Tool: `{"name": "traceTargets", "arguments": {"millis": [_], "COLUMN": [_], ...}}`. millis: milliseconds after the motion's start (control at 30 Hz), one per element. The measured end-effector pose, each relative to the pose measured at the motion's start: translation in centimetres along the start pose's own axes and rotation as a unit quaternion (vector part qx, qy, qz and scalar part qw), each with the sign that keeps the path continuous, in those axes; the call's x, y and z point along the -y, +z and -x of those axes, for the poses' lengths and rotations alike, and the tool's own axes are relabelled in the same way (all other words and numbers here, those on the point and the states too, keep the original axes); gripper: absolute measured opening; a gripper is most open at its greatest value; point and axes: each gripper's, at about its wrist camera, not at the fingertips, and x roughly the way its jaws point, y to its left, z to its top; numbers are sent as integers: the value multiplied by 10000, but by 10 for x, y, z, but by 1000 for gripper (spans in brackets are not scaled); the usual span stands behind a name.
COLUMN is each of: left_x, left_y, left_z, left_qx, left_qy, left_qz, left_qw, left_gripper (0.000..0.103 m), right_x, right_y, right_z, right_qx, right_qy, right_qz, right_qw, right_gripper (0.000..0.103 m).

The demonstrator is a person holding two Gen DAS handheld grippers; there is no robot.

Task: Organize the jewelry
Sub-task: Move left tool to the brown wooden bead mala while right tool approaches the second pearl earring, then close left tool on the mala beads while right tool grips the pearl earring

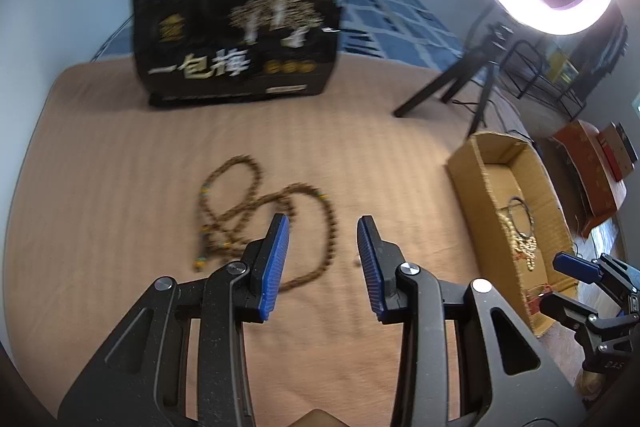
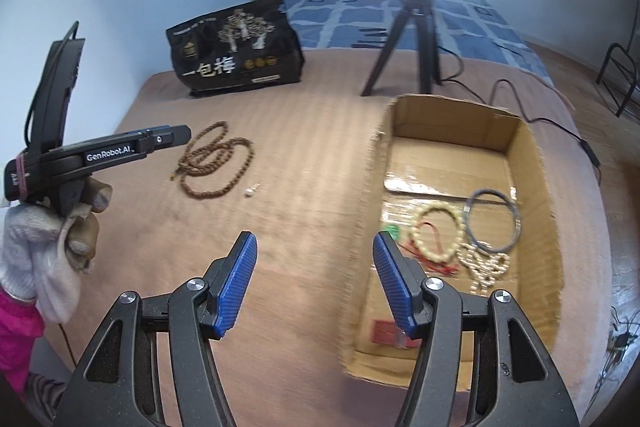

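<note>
My left gripper (image 1: 323, 243), jaws apart and empty, hangs over the long brown wooden bead necklace (image 1: 264, 211) looped on the tan bedspread (image 1: 120, 187). I should pinch several strands together. My empty, wider right gripper (image 2: 316, 259) waits beside the open cardboard box (image 2: 536, 163).

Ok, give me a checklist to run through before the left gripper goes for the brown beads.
1. Left gripper empty, jaws apart: ok.
2. Long brown wooden bead necklace lying free on the tan bedspread, nothing on top of it: ok.
3. Necklace lined up between the left fingers: not ok, it lies ahead and to the left.
4. Open cardboard box has bare floor left beside the cream bead bracelet and grey ring bangle: ok.
5. Right gripper empty and clear of the necklace: ok.
6. Small white piece beside the necklace, loose or attached: cannot tell.
</note>
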Motion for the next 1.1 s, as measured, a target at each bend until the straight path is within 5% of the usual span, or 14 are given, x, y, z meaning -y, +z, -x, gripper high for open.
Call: {"name": "traceTargets", "arguments": {"millis": [467,1100], "left_x": [-75,-94], "left_y": [-6,-5], "left_z": [-26,-69], "left_qx": [-408,-829], "left_qy": [109,46], "left_qz": [883,1183], "left_qw": [9952,9895], "left_gripper": [35,35], "right_x": [-41,-49], "right_y": [18,33], "right_z": [-57,-111], "right_qx": [-599,-986], "right_qy": [292,283], "right_qz": [-182,-397], "right_qw": [9976,9939], "right_gripper": [60,59]}}
